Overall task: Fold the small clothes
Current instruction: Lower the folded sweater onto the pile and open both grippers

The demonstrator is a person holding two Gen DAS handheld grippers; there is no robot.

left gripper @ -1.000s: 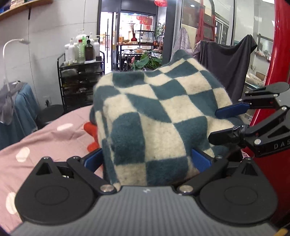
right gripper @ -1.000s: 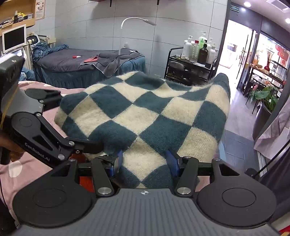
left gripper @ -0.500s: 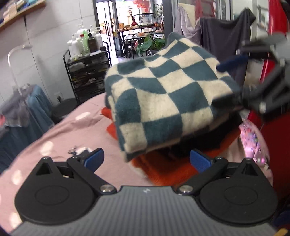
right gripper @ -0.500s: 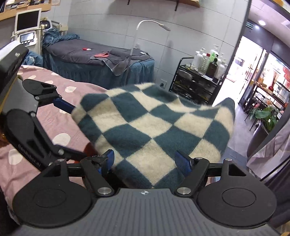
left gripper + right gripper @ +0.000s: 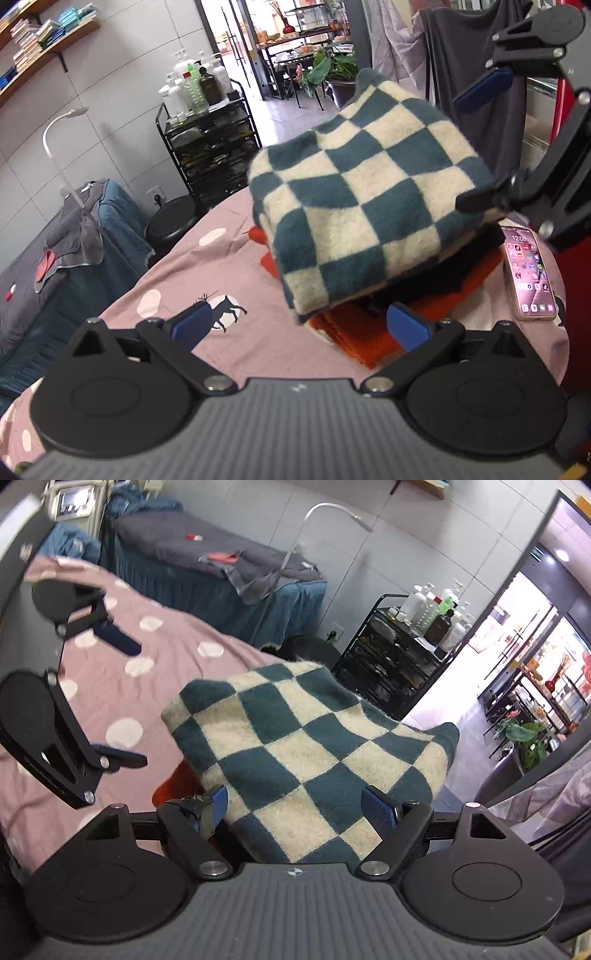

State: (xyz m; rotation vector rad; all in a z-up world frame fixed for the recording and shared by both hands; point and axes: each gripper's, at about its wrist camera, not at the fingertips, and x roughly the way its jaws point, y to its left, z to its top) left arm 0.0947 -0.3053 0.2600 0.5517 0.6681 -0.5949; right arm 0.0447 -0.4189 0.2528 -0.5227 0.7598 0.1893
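Checked wool in teal and cream, the folded garment (image 5: 365,218) sits on top of a stack of folded clothes: something dark under it and an orange piece (image 5: 354,332) at the bottom, all on a pink spotted bedcover (image 5: 207,273). Neither tool has hold of it. The left gripper (image 5: 301,323) stands with its blue pads spread wide and nothing between them, just short of the stack's near edge. The right gripper (image 5: 295,806) is spread as wide as it goes; the garment's near edge lies between its pads, but they do not press on it.

My worry is the overhang. The checked piece sticks out past the layers below on the left gripper's side, so a pad brushing that lip could drag the top fold open or tip the stack. The stack also sits close to the bed's end, where the floor and a black trolley (image 5: 391,657) show beyond it, so a push that way could send it off. A phone (image 5: 528,273) lies just beside the orange piece and could be knocked by the right gripper.

Open room lies over the bare bedcover on the left gripper's side; the red panel (image 5: 576,314) beyond the phone closes the other.
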